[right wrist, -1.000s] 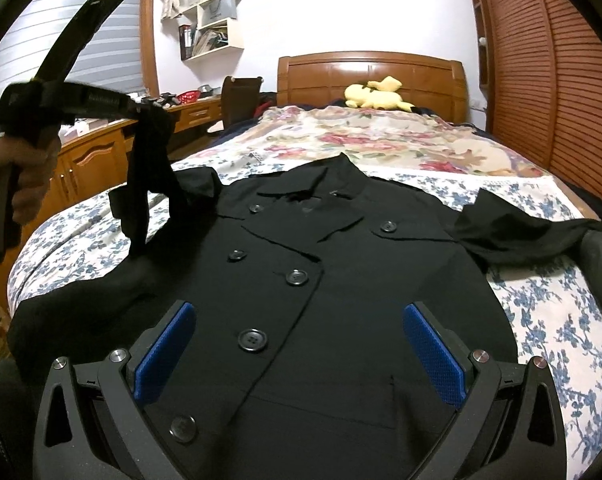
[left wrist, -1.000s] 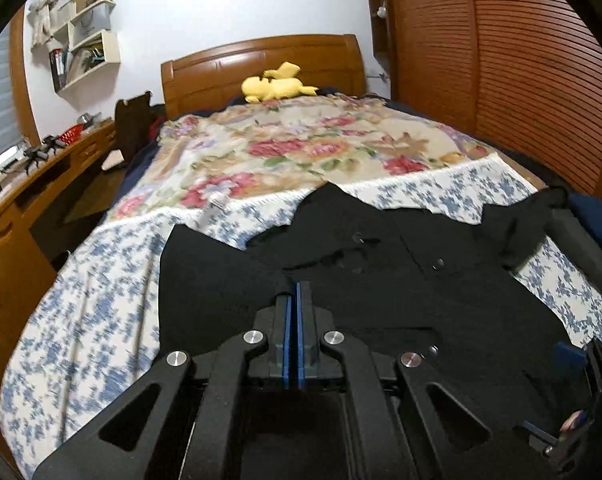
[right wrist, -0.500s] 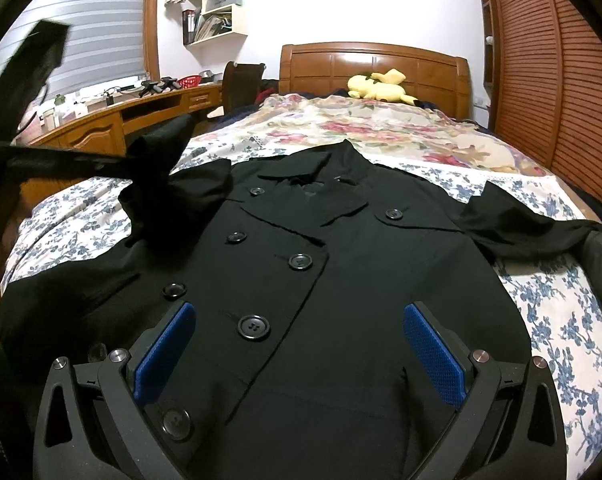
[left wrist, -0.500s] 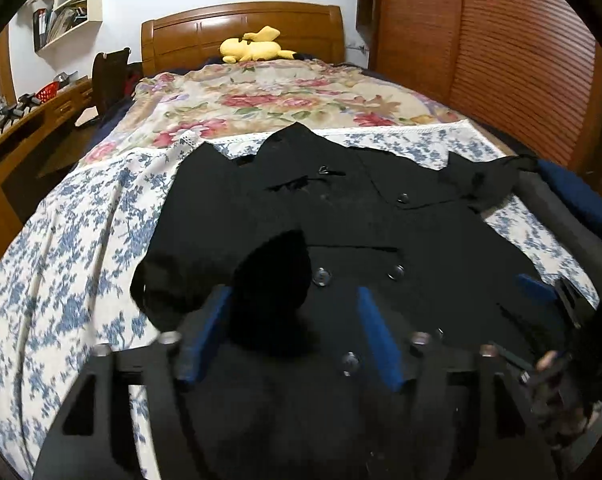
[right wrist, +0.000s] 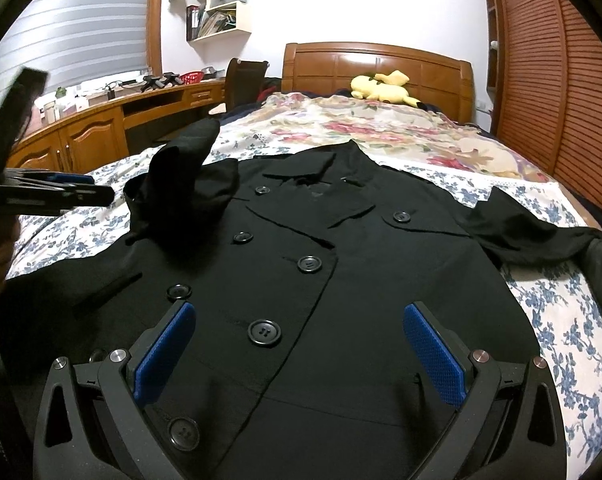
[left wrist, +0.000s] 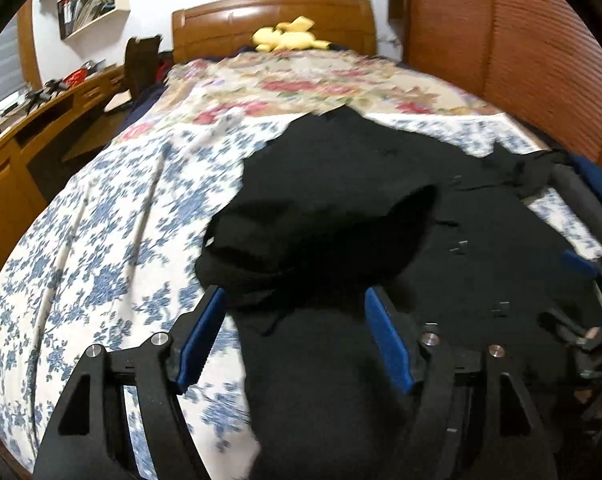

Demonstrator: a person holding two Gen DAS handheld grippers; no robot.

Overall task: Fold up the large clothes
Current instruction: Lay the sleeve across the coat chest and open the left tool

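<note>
A black double-breasted coat (right wrist: 321,264) lies front up on the bed, collar toward the headboard. Its left sleeve (right wrist: 189,184) is bunched and folded over onto the coat's chest; it also shows in the left wrist view (left wrist: 321,216). Its right sleeve (right wrist: 533,232) lies spread out to the right. My left gripper (left wrist: 297,336) is open and empty, just short of the bunched sleeve; it shows from the side in the right wrist view (right wrist: 61,192). My right gripper (right wrist: 301,344) is open and empty above the coat's lower front.
The bed has a blue floral sheet (left wrist: 101,248) and a floral blanket (right wrist: 361,128). A yellow plush toy (right wrist: 381,88) lies by the wooden headboard. A wooden desk (right wrist: 93,128) and chair stand to the left. A slatted wooden wardrobe (right wrist: 561,80) stands on the right.
My left gripper was shut on the left sleeve and held it up. It has opened and dropped the sleeve onto the coat, then drawn back. My right gripper stayed open and nearly still.
</note>
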